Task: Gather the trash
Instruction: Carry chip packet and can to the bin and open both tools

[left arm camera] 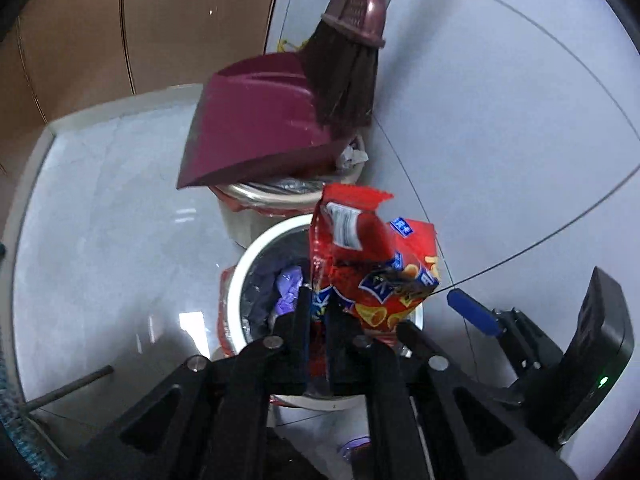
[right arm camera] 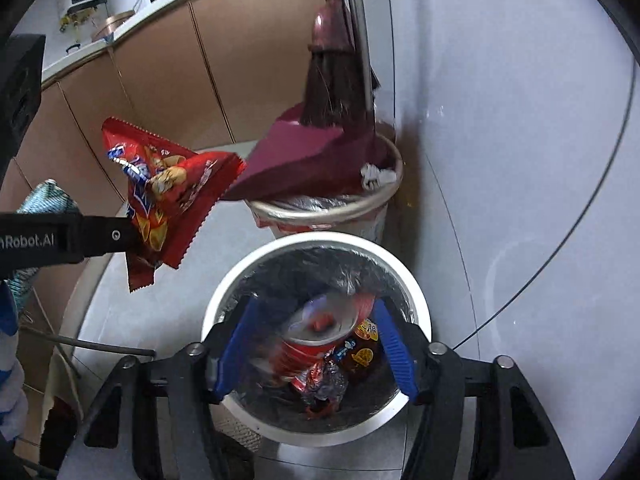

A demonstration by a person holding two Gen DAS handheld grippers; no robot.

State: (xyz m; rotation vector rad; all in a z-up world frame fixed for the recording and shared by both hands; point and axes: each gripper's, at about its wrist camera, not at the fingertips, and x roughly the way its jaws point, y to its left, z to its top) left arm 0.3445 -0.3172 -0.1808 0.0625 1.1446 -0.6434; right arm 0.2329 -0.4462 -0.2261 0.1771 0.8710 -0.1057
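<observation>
- Left gripper (left arm camera: 318, 312): black fingers clamped on the lower edge of a red snack bag (left arm camera: 368, 256); the bag stands up crumpled from the fingers, above the rim of the near bin (left arm camera: 256, 248).
- Snack bag, seen from the right wrist (right arm camera: 168, 188): held in the air to the left of the near bin (right arm camera: 416, 292), above its rim level and outside its opening; the left gripper (right arm camera: 132, 236) enters from the left edge.
- Right gripper (right arm camera: 316, 344): blue-padded fingers (right arm camera: 394, 348) spread apart with nothing between them, poised directly over the near bin's opening.
- Near bin: round, white rim, dark liner. Inside lies a red can (right arm camera: 320, 336), blurred, with other red and orange wrappers beside it; details of these cannot be made out.
- Far bin (right arm camera: 384, 200): just behind the near bin, pale rim, clear liner, white crumpled paper (right arm camera: 376, 174) at its right edge.
- Dustpan (right arm camera: 304, 156): maroon, resting tilted on top of the far bin.
- Broom (right arm camera: 332, 88): maroon head, dark bristles, standing in the dustpan, upright against the wall behind the far bin.
- Cabinets (right arm camera: 160, 68): brown fronts, left of and behind the far bin.
- Floor (left arm camera: 120, 220): pale grey tile around both bins.
</observation>
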